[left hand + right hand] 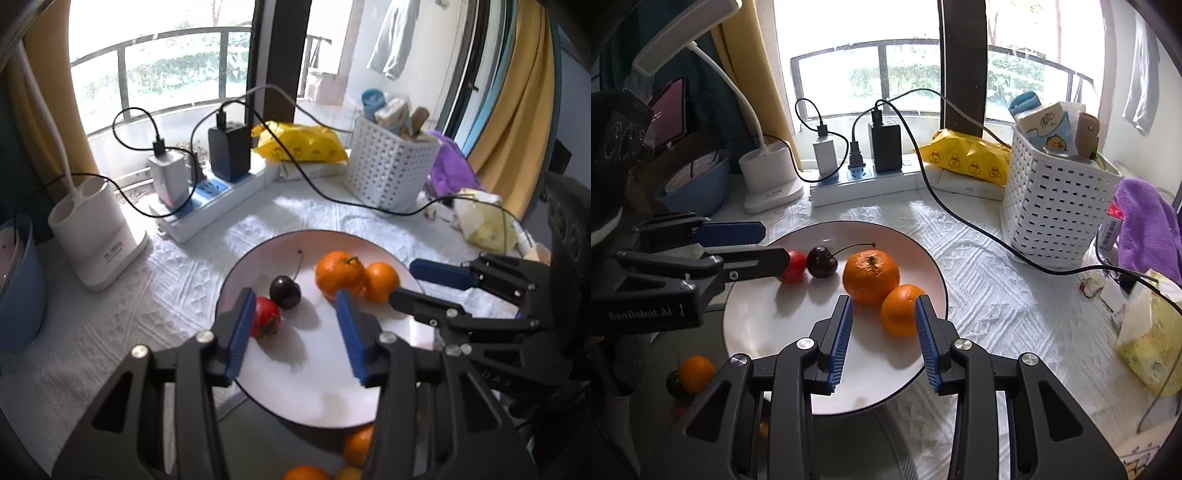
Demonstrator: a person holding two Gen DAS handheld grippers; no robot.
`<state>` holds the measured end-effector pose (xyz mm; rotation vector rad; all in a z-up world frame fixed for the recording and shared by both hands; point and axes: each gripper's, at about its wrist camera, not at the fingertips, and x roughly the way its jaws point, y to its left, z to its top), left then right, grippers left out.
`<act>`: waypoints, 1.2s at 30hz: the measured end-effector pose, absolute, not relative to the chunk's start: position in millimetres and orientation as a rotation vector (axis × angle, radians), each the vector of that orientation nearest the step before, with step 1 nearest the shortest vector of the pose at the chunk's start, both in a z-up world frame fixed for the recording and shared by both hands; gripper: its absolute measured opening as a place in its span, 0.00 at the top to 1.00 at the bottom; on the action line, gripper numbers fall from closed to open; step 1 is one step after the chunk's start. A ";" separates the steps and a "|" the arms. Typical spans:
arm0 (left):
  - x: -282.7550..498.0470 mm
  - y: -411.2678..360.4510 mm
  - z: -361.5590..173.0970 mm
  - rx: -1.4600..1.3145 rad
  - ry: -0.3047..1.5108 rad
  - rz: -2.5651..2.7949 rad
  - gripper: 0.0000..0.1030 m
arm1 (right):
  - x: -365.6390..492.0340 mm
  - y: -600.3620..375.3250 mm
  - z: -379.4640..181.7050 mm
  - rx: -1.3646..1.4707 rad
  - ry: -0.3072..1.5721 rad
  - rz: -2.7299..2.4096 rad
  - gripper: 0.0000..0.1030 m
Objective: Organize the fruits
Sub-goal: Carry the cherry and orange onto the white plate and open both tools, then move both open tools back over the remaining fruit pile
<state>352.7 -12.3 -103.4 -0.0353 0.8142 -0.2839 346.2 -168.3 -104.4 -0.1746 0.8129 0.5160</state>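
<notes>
On the plate: a round white plate with a dark rim (931,258) holds four fruits: a large orange tangerine (871,276), a smaller orange tangerine (900,309) touching it, a dark cherry with a long stem (822,261) and a small red tomato-like fruit (266,316).
Off the plate: near its left edge, on a dark surface, at least one small orange fruit (696,373) and a dark fruit beside it wait.
Left gripper (295,325): jaws apart, empty, hanging over the plate; the red fruit lies just beside its left pad.
Right gripper (884,334): jaws apart, gripping nothing, the smaller tangerine just beyond the tips.
Progress: roughly halfway, I judge; the loose fruits remain.
</notes>
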 end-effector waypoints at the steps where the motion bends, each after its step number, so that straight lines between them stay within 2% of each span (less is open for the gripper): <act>1: 349.2 -11.5 -100.8 -0.035 0.808 -0.283 0.55 | 343.3 -168.2 -102.3 -0.175 0.809 0.515 0.64; 16: 286.0 11.6 -74.5 -0.070 0.744 -0.247 0.54 | 294.3 -162.6 -78.6 -0.173 0.777 0.537 0.64; 36: 230.7 35.1 -93.1 -0.107 0.762 -0.193 0.54 | 251.6 -157.1 -78.7 -0.195 0.788 0.539 0.64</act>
